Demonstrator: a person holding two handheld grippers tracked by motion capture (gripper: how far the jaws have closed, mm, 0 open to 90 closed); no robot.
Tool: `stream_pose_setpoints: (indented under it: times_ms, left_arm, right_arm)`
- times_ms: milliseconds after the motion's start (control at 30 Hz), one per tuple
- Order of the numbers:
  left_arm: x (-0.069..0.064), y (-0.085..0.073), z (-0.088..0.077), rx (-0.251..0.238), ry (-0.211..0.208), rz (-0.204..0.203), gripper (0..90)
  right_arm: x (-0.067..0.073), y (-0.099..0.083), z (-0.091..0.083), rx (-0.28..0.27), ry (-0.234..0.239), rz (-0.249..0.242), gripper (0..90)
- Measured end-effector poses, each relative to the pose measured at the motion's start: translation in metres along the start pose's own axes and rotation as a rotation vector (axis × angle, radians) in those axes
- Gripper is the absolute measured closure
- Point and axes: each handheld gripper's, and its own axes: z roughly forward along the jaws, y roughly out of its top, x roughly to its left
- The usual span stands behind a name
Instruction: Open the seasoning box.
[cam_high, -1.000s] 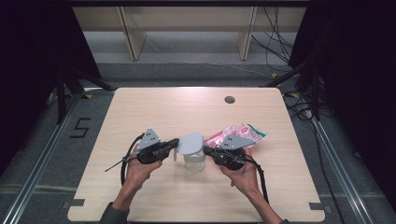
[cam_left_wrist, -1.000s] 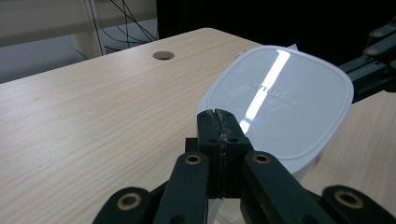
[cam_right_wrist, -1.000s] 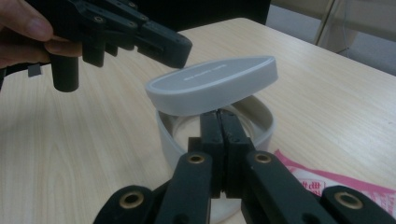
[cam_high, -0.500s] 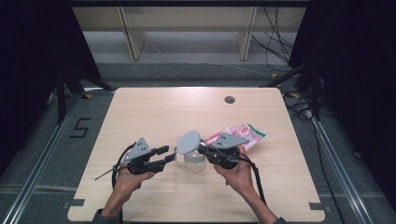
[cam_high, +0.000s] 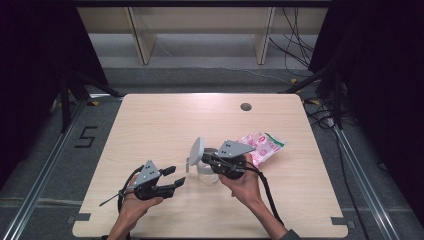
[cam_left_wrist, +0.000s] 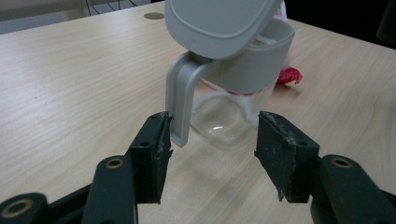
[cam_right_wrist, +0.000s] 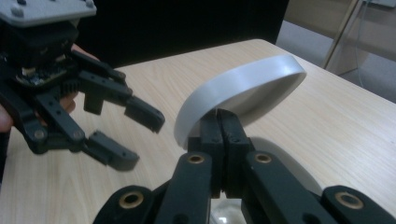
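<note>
**Left gripper lets go of jug, right keeps lid up**

Change since a second ago: the left gripper (cam_high: 172, 178) was up against the jug (cam_high: 204, 167) at its handle side; now it has backed off toward the person and sits lower, jaws just been opening, nothing between them. In the left gripper view the handle (cam_left_wrist: 180, 105) is just beyond the left pad, not pinched. The right gripper (cam_high: 206, 159) is clenched on the edge of the grey lid (cam_right_wrist: 243, 95), which stands tipped open on its hinge. The jug is at mid-table, slightly toward the person, with the clear body on the wood.

Read: the lid-opening step looks done, and the left hand is free for the next thing, likely the pink packet (cam_high: 262, 146) just right of the jug.

Writing: a "5" (cam_high: 85, 136) on the floor left of the table (cam_high: 165, 115). Packet print is too small to read. No brand seen on the jug.
</note>
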Motion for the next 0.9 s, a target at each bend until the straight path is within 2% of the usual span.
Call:
stream_pose_setpoints:
  times_ms: [67, 100, 167, 200, 233, 300, 333, 367, 400, 433, 467, 500, 533, 567, 600, 667, 700, 767, 800, 833, 867, 900]
  left_arm:
    - [-0.001, -0.004, -0.002, -0.012, -0.008, 0.016, 43.1]
    - [-0.001, -0.004, -0.002, -0.012, -0.008, 0.016, 42.0]
    - [-0.003, -0.006, -0.005, -0.002, 0.003, 0.012, 41.0]
    - [-0.002, -0.007, -0.005, -0.005, 0.005, 0.008, 40.6]
    - [-0.002, -0.008, -0.005, -0.005, 0.004, 0.004, 40.3]
    - [-0.003, -0.01, -0.004, -0.008, 0.003, 0.002, 40.1]
    - [-0.003, -0.01, -0.005, 0.002, 0.01, 0.011, 39.1]
    - [-0.005, -0.01, -0.004, 0.005, 0.008, 0.005, 38.3]
    - [-0.004, -0.01, -0.004, 0.009, 0.006, 0.004, 38.3]
    - [-0.004, -0.01, -0.003, 0.009, 0.006, -0.003, 37.3]
    - [-0.003, -0.01, -0.004, 0.014, 0.011, -0.01, 36.5]
    - [-0.003, -0.011, -0.004, 0.015, 0.015, -0.015, 36.5]
    - [-0.003, -0.01, -0.005, 0.016, 0.032, -0.029, 36.3]
    - [-0.003, -0.01, -0.005, 0.016, 0.032, -0.029, 36.3]
    - [-0.003, -0.009, -0.006, 0.018, 0.039, -0.039, 36.3]
    - [-0.004, -0.009, -0.006, 0.012, 0.028, -0.044, 35.1]
    - [-0.004, -0.009, -0.006, 0.012, 0.028, -0.044, 34.5]
    - [-0.006, -0.008, -0.005, 0.014, 0.026, -0.045, 33.9]
    - [-0.007, -0.008, -0.004, 0.012, 0.031, -0.05, 33.7]
    - [-0.007, -0.008, -0.004, 0.013, 0.027, -0.044, 33.5]
    - [-0.007, -0.008, -0.003, 0.016, 0.024, -0.039, 33.5]
    - [-0.009, -0.008, -0.002, 0.013, 0.028, -0.041, 33.5]
  right_arm:
    - [0.004, 0.004, 0.007, -0.021, 0.009, -0.026, 90.0]
    - [0.005, 0.005, 0.008, -0.008, 0.025, -0.026, 90.0]
    - [0.007, 0.006, 0.009, -0.017, 0.024, -0.021, 90.0]
    - [0.008, 0.006, 0.007, -0.001, 0.03, 0.001, 90.0]
    - [0.006, 0.007, 0.006, -0.024, 0.029, -0.027, 90.0]
    - [0.003, 0.005, -0.003, -0.029, 0.019, -0.022, 89.3]
    - [0.0, -0.001, -0.014, -0.014, 0.0, 0.022, 88.4]
    - [-0.006, -0.005, -0.02, -0.019, -0.014, -0.001, 87.7]
    - [-0.006, -0.005, -0.02, -0.019, -0.014, -0.001, 87.7]
    - [-0.011, -0.011, -0.028, -0.028, -0.035, 0.005, 87.2]
    - [-0.018, -0.026, -0.046, -0.026, -0.083, 0.062, 85.6]
    - [-0.018, -0.026, -0.046, -0.026, -0.083, 0.062, 85.6]
    - [-0.028, -0.037, -0.062, -0.03, -0.104, 0.129, 83.9]
    - [-0.028, -0.037, -0.062, -0.03, -0.104, 0.129, 83.9]
    - [-0.035, -0.044, -0.072, -0.036, -0.143, 0.133, 82.5]
    - [-0.043, -0.058, -0.089, -0.023, -0.196, 0.191, 77.4]
    - [-0.043, -0.058, -0.089, -0.023, -0.196, 0.191, 77.4]
    - [-0.053, -0.069, -0.101, -0.023, -0.254, 0.2, 69.5]
    - [-0.055, -0.073, -0.103, -0.039, -0.269, 0.219, 66.3]
    - [-0.059, -0.078, -0.107, -0.031, -0.293, 0.219, 64.9]
    - [-0.06, -0.082, -0.109, -0.022, -0.311, 0.253, 62.6]
    - [-0.065, -0.086, -0.113, -0.015, -0.329, 0.251, 59.4]
